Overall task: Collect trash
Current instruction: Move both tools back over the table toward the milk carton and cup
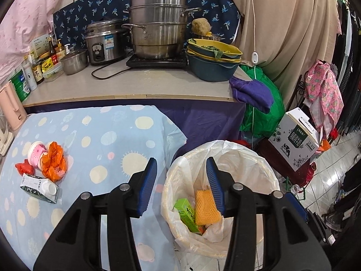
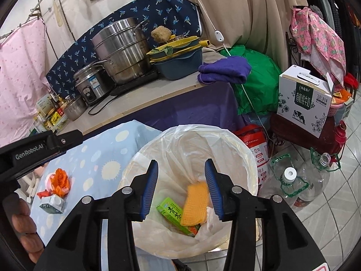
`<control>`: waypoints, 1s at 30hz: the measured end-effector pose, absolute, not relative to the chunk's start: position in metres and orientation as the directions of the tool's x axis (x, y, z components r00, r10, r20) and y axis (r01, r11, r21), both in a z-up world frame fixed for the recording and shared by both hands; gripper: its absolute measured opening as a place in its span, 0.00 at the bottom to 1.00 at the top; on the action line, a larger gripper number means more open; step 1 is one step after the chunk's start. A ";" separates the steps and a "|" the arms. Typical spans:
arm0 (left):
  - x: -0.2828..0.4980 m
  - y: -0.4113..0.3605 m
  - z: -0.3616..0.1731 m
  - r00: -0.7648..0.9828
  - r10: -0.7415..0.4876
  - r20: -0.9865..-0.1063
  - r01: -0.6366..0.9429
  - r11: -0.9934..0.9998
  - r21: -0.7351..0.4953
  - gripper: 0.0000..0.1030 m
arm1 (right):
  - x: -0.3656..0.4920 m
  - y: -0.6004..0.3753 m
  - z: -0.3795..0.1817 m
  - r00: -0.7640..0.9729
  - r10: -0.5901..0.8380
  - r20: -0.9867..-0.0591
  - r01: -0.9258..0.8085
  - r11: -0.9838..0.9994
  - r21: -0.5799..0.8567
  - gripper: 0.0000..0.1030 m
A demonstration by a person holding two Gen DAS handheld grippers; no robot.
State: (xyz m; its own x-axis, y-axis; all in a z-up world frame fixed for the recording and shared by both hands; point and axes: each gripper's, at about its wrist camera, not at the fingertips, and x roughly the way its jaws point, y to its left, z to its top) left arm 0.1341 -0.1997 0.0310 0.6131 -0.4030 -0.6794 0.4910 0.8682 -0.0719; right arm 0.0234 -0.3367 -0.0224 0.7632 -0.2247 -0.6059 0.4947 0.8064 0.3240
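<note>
Both tongs, left tongs (image 1: 181,185) and right tongs (image 2: 181,188), stand apart and empty over the bin (image 2: 144,158). The remaining trash (image 1: 42,167) lies on the worktop (image 1: 94,135) to the far left, nearer the left tongs; the carton (image 1: 39,186) lies slantwise.

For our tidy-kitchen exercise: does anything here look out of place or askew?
Yes. A purple cloth droops over the counter's corner. On the spotted tablecloth, a milk carton lies on its side beside a pink cup and crumpled orange wrappers, outside the lined bin.
</note>
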 end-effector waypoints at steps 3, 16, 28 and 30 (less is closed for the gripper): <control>0.135 -0.194 0.031 0.618 -0.396 -0.680 0.478 0.875 -0.075 0.47 | 0.024 -0.332 -0.020 0.766 -0.221 -0.604 0.486 0.813 0.320 0.42; 0.143 -0.136 0.030 0.664 -0.333 -0.670 0.378 0.922 -0.083 0.67 | 0.039 -0.290 -0.009 0.783 -0.178 -0.596 0.424 0.853 0.303 0.47; 0.172 -0.043 0.006 0.648 -0.182 -0.740 0.174 0.981 -0.088 0.80 | 0.074 -0.221 -0.011 0.782 -0.088 -0.617 0.322 0.905 0.278 0.48; 0.177 -0.022 0.001 0.640 -0.158 -0.752 0.133 0.987 -0.094 0.80 | 0.082 -0.209 -0.014 0.779 -0.070 -0.623 0.304 0.911 0.278 0.48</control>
